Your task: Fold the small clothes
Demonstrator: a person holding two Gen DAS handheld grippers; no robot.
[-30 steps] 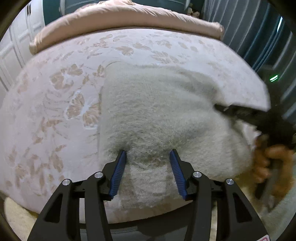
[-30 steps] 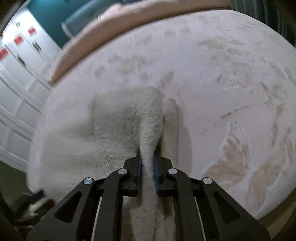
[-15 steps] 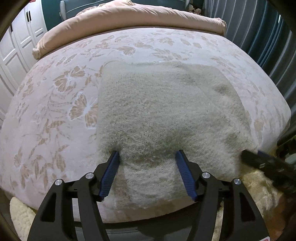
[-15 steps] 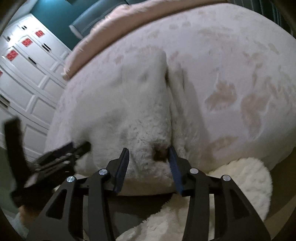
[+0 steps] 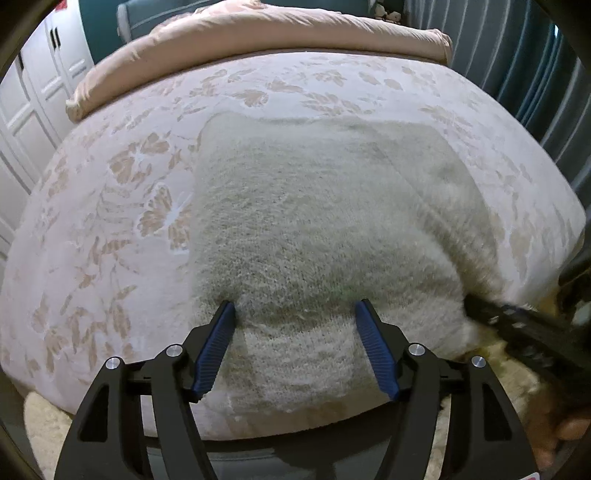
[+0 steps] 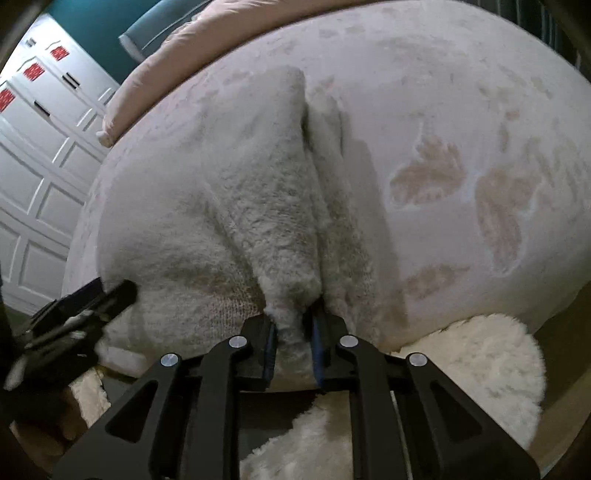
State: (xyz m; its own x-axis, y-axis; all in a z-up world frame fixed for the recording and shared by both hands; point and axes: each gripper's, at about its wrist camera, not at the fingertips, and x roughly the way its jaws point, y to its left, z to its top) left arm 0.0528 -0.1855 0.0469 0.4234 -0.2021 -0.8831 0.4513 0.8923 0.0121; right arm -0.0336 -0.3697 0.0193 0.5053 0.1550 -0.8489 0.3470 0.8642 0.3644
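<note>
A fuzzy cream sweater [image 5: 317, 221] lies flat on the floral bedspread [image 5: 110, 236], its near hem at the bed's front edge. My left gripper [image 5: 295, 306] straddles that hem; its jaws are opening, with fabric between them and the blue pads not pressing on it. In the right wrist view the sweater [image 6: 192, 206] has a raised fold along its right side. My right gripper [image 6: 294, 323] is closing on the near end of that fold and pinches it. The right gripper [image 5: 476, 308] also shows at the sweater's right corner, and the left gripper [image 6: 110, 290] at the left.
A folded pink duvet [image 5: 258, 33] lies across the head of the bed. White panelled wardrobe doors [image 6: 40, 155] stand to the left, dark curtains [image 5: 517, 55] to the right. A fluffy white rug [image 6: 480, 369] covers the floor below the bed's front edge. A person's hand [image 5: 569, 428] holds the right gripper.
The right gripper let go of the fold, drew back to the near edge and shut on the fold's end. The left jaws spread wider on the hem.
</note>
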